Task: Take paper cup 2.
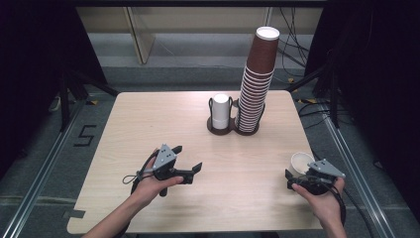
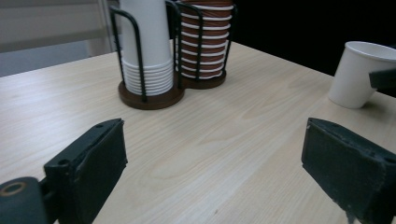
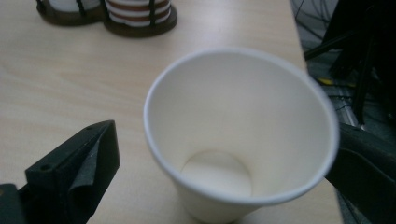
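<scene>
White cup's empty inside, right gripper view

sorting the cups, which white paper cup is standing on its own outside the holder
The single white paper cup by the table's right edge, upright and mouth up between the right hand-held gripper's open jaws. The other white paper cups sit nested upside down in the black wire holder.

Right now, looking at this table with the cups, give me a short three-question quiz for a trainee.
1. True or false: the single white cup stands upright on the table.
2. Which stack in the holder is taller: A) white cups, B) brown cups?
3. What lies between the jaws of the left gripper?

Key:
1. True; it stands near the table's right edge, between the open jaws of the right gripper.
2. B.
3. Nothing; its jaws are open over bare wood.
</scene>
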Tool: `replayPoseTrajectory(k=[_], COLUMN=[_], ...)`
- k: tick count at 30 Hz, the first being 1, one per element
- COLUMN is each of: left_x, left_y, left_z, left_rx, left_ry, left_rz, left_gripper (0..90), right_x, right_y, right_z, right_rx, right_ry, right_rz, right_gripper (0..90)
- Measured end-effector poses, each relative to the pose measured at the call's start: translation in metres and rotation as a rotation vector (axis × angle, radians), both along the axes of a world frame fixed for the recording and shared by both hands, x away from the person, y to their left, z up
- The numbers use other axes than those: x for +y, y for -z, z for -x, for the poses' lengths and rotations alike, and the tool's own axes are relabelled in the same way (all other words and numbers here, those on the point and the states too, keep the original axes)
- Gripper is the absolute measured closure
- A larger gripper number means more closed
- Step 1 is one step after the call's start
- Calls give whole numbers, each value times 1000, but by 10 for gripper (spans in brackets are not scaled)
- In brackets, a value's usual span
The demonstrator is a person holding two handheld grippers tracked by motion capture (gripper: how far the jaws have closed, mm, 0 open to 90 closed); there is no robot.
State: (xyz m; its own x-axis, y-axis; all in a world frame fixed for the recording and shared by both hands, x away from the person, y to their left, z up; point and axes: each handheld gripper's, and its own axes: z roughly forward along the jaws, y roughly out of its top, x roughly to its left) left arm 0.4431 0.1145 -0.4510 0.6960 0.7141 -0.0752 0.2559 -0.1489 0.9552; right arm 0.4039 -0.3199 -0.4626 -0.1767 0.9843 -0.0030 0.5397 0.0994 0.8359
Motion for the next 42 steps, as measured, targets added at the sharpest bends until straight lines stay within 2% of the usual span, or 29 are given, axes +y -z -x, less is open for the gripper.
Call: replayPoseTrajectory(k=[1,3,4,5,7,8,9,10,13,14,15,16,19,21,23,24,25,26,27,28,29,30,32,34,36,37,38,39,42], left_x=[-2,-5,-8,-15,-19,-27,-27,-37,-48,-53,-58,-65,-72,-78,-85,-93,-93,-101,-101,-109,-109,-116,-120,-128,-130,-134,-134,-136,-144], left_y=[-4,-9,-13,-21,-25,-32,-32,-37,-42,-44,-46,-52,-59,-68,-77,-83,-83,-87,-87,-90,-90,-93,-95,-103,-107,-112,-112,-115,-122], left_z=[-2,-5,-8,-13,-16,-22,-22,-27,-32,-35,-37,-43,-52,-64,-76,-88,-88,-99,-99,-110,-110,-121,-126,-139,-143,-151,-151,-155,-166], left_rx=[-4,-8,-19,-38,-50,-66,-66,-79,-93,-106,-116,-143,-167,-181,-193,-199,-199,-207,-207,-212,-212,-206,-201,-201,-200,-203,-203,-198,-188], left_ry=[5,8,12,22,30,41,41,51,60,68,71,77,74,73,69,69,69,72,72,73,73,65,61,59,56,46,46,42,37], left_rz=[-3,4,8,15,14,20,20,27,38,37,36,35,37,31,22,12,12,-4,-4,-25,-25,-33,-29,-20,-17,-6,-6,3,28], left_gripper=[63,63,63,62,61,61,61,61,41,37,37,33,29,21,20,22,21,22,25,28,29,30,30,31,38,43,49,49,61], right_x=[-4,-4,-4,-7,-5,-2,-2,1,9,17,17,26,34,48,53,61,61,67,67,72,72,77,78,82,82,83,83,83,88], right_y=[-5,-16,-16,-28,-34,-46,-46,-57,-68,-78,-78,-87,-96,-109,-115,-128,-128,-141,-141,-153,-153,-165,-171,-187,-191,-197,-200,-200,-207], right_z=[-2,-2,-2,-5,-5,-6,-6,-9,-11,-13,-13,-17,-22,-34,-39,-47,-47,-57,-57,-66,-66,-76,-81,-95,-101,-114,-121,-121,-147], right_rx=[-34,-41,-41,-80,-88,-109,-109,-156,-177,-214,-214,-246,-270,-267,-267,-282,-282,-296,-296,-309,-309,-307,-315,-325,-341,-368,-377,-377,-351], right_ry=[-18,13,13,-1,4,5,5,-14,-23,-44,-44,-74,-104,-138,-155,-175,-175,-183,-183,-192,-192,-189,-195,-190,-191,-170,-161,-161,-183], right_rz=[30,16,16,54,37,31,31,48,31,29,29,28,33,26,24,18,18,7,7,2,2,-21,-14,-44,-45,-38,-24,-24,-31], right_gripper=[4,4,4,4,4,4,4,4,3,4,4,4,4,4,4,4,4,4,4,4,4,4,4,4,11,29,29,29,29])
